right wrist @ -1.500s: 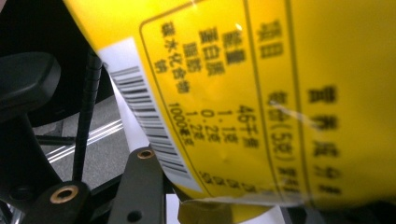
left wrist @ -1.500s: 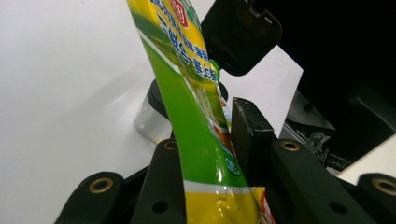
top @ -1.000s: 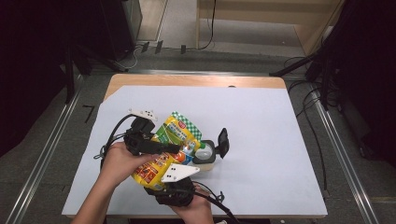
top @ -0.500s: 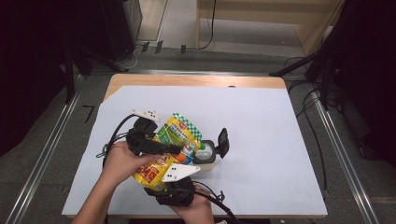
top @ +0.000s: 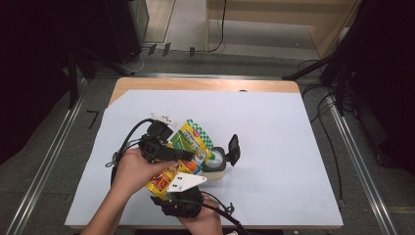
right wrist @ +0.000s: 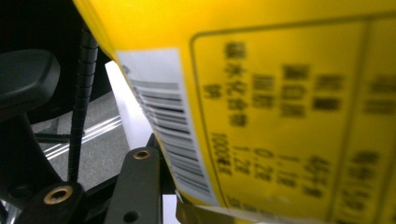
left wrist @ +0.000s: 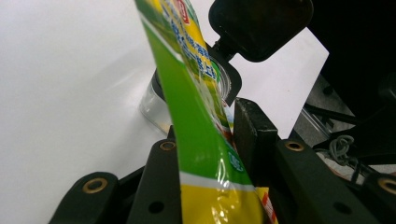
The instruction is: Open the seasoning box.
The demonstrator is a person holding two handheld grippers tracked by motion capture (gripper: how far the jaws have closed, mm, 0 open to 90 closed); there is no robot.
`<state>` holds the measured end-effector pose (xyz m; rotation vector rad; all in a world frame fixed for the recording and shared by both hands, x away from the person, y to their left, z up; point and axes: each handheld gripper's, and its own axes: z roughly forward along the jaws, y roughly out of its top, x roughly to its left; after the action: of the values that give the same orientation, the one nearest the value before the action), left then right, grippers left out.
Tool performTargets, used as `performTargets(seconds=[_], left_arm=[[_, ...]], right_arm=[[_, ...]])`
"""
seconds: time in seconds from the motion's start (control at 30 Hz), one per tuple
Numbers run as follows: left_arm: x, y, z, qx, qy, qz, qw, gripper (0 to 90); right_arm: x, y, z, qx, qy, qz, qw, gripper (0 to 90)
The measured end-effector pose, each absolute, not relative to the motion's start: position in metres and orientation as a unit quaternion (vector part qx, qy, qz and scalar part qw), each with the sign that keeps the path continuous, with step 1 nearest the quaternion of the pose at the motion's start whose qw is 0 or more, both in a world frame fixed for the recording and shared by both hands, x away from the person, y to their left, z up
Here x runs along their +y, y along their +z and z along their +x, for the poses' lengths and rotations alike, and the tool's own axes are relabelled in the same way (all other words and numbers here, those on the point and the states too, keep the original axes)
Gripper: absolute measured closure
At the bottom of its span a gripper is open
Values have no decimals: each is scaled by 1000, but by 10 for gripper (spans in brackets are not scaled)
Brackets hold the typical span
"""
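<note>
A yellow and green pouch is held tilted over the table between both grippers. My left gripper comes in from the left, and its jaws have just been closing with the pouch between them, both pads against it. My right gripper, with its grey plate on top, is shut on the pouch's yellow lower end; one black jaw sits beside the barcode and the other is hidden. The pouch's upper end hangs by a clear jar whose black hinged lid stands open.
A pale sheet covers the wooden table. The jar and its lid stand just past my left jaws. Cables trail from both grippers near the front edge. Metal rails run along both sides of the table.
</note>
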<state>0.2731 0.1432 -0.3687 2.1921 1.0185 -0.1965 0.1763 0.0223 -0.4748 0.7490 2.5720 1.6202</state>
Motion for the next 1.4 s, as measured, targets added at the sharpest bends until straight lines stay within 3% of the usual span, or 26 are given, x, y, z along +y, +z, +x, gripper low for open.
performTargets(seconds=[0.13, 0.6, 0.73, 0.9, 0.97, 1.13, 1.4], left_arm=[[140, -368, 277, 404, -83, 845, 340, 749], [128, -359, 302, 410, -126, 858, 282, 752], [127, -359, 303, 408, -122, 859, 286, 790], [125, -358, 303, 406, -120, 860, 286, 792], [125, -358, 303, 404, -123, 860, 287, 791], [125, -358, 303, 401, -132, 858, 293, 766], [126, -356, 301, 397, -138, 852, 313, 648]], right_arm=[[22, -472, 177, 821, 518, 241, 12, 607], [19, -464, 186, 791, 550, 264, -38, 619], [21, -463, 186, 799, 541, 262, -25, 545], [25, -463, 185, 815, 518, 261, 5, 554], [26, -462, 185, 817, 513, 262, 12, 603], [23, -463, 186, 810, 524, 263, -4, 642], [13, -464, 193, 777, 561, 283, -44, 657]])
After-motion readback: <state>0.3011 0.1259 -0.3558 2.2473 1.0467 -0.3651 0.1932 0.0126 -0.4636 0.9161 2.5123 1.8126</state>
